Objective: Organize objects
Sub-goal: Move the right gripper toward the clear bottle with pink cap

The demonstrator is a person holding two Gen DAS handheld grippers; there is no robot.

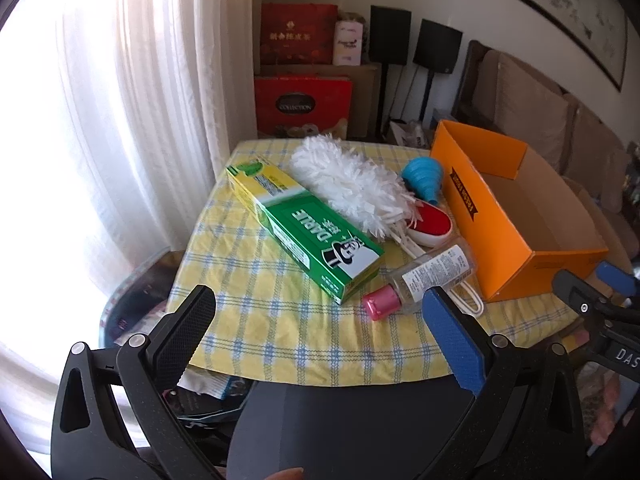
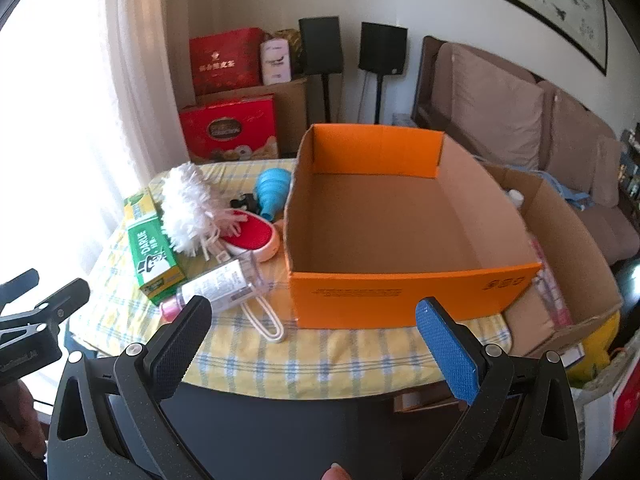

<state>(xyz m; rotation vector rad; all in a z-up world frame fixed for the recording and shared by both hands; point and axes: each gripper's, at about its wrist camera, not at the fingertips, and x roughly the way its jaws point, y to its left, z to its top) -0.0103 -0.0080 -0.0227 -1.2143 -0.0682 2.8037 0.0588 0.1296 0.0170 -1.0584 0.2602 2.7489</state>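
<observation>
An empty orange cardboard box (image 2: 400, 296) stands on the yellow checked tablecloth (image 2: 320, 360); it also shows in the left wrist view (image 1: 516, 240). To its left lie a green Darlie toothpaste box (image 1: 316, 236), a white fluffy duster (image 1: 352, 184), a blue funnel (image 1: 420, 178), a red-topped brush (image 1: 432, 224) and a clear bottle with a pink cap (image 1: 424, 276). My left gripper (image 1: 320, 312) is open and empty above the table's near edge, short of the bottle. My right gripper (image 2: 316, 316) is open and empty in front of the orange box.
A brown cardboard box (image 2: 568, 240) with items sits right of the orange box. Red gift boxes (image 1: 300, 104) and two black speakers (image 1: 412, 44) stand behind the table. A sofa (image 2: 520, 120) is at the right, a white curtain (image 1: 140, 100) at the left.
</observation>
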